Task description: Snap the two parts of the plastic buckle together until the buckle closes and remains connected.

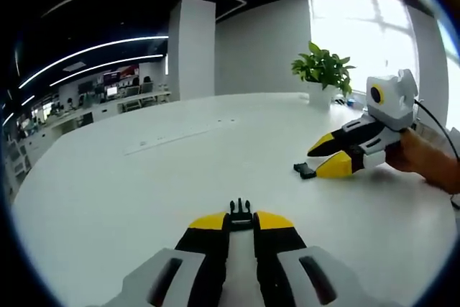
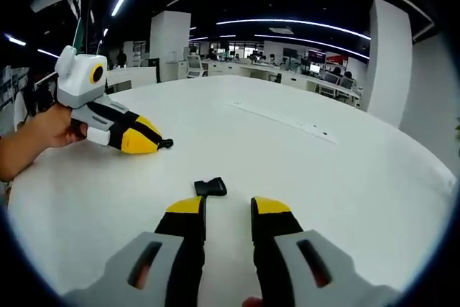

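Desks and monitors line the far left of the left gripper view, behind the wide white tabletop that carries everything. At the bottom middle of that view the left gripper pinches the pronged buckle half between its yellow tips, prongs pointing away over the tabletop. Right of it, further off, the socket half lies flat on the tabletop. The right gripper sits just beside it, yellow tips spread, the lower tip close to the socket half; whether it touches I cannot tell. A hand holds that gripper at the right edge, and a potted plant stands behind by the bright window

In the right gripper view, a hand at the left holds the left gripper low over the tabletop, tips pressed on the pronged buckle half, which pokes out as a small dark nub. Toward the middle, the socket half lies on the tabletop, just ahead of the right gripper's left tip. That gripper is spread, jaws apart with nothing between them. A flush cable strip runs across the tabletop further right, and a white pillar rises at the right
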The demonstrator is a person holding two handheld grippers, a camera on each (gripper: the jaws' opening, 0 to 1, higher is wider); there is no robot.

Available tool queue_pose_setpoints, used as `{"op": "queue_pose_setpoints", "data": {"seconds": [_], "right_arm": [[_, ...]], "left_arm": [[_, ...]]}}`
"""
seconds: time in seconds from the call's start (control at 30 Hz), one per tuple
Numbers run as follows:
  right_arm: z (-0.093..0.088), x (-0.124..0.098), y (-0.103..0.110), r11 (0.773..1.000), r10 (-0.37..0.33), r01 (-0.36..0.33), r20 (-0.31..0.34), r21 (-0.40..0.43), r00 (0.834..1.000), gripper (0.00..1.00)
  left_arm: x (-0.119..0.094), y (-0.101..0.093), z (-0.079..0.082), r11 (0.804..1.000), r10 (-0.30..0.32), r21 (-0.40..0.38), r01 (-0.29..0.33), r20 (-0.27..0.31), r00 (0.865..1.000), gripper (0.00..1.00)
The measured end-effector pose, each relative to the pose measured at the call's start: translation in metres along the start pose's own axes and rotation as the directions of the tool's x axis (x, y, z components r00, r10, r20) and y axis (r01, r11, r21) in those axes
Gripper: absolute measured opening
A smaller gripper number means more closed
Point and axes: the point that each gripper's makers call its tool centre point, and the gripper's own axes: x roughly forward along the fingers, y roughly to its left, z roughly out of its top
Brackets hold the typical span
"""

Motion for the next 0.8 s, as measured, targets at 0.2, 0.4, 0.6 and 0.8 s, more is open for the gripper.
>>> {"op": "queue_pose_setpoints", "data": {"seconds": [0.2, 0.4, 0.6, 0.8], "right_arm": [[0.002, 0.001, 0.007, 1.000, -0.008, 0.008, 0.007, -0.011, 1.000, 0.26], [0.004, 0.005, 0.013, 1.000, 0.015, -0.015, 0.019, -0.010, 1.000, 0.26], [0.005, 0.004, 0.018, 0.999, 0.048, -0.047, 0.024, -0.020, 0.999, 0.26], [0.005, 0.006, 0.023, 0.996, 0.093, -0.093, 0.021, -0.002, 0.995, 0.25]], "left_arm": [[0.000, -0.001, 0.000, 1.000, -0.012, 0.005, 0.012, 0.004, 1.000, 0.12], [0.001, -0.002, 0.000, 1.000, -0.022, 0.005, 0.022, 0.009, 1.000, 0.12], [0.001, -0.002, 0.000, 1.000, -0.027, 0.008, 0.027, 0.013, 1.000, 0.12], [0.001, -0.003, -0.002, 0.999, -0.032, 0.006, 0.031, 0.016, 0.999, 0.12]]}}
